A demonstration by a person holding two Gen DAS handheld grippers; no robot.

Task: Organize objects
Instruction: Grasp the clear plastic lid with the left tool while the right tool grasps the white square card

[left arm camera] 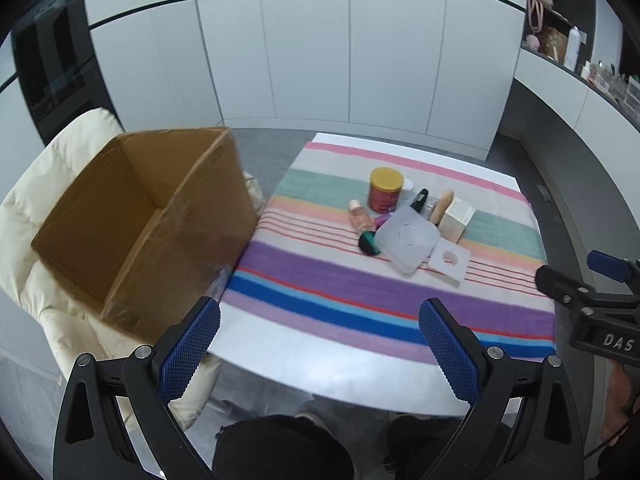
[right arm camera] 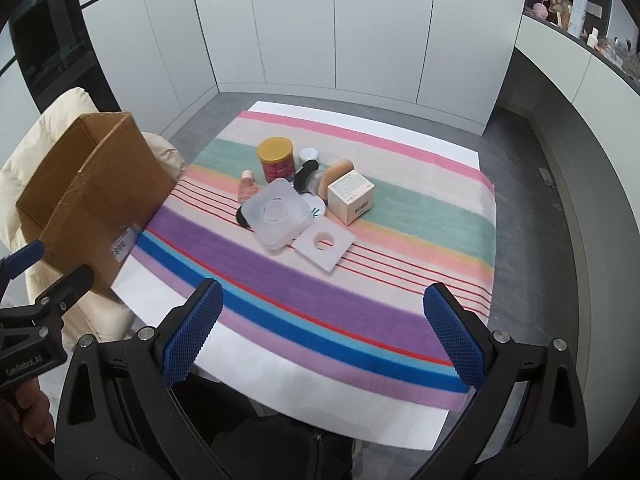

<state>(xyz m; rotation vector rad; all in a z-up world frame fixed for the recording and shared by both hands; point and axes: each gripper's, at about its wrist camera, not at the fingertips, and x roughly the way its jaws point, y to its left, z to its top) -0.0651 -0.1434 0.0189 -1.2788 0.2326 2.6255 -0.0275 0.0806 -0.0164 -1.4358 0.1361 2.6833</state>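
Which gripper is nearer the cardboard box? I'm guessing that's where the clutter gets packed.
Left. The left gripper hangs open just beside the cardboard box's near corner; the right gripper hangs open farther over, above the striped cloth's near edge.

One cardboard box point(left arm camera: 136, 216), one red jar point(left arm camera: 385, 191)

An open brown cardboard box point(right arm camera: 86, 196) sits tilted at nine o'clock. Mid-cloth cluster: upright red jar with yellow lid point(right arm camera: 276, 159); at its five o'clock, translucent square plastic lid point(right arm camera: 279, 214); cream carton point(right arm camera: 351, 197) at three o'clock; small pink bottle point(right arm camera: 247, 187), possibly lying down.
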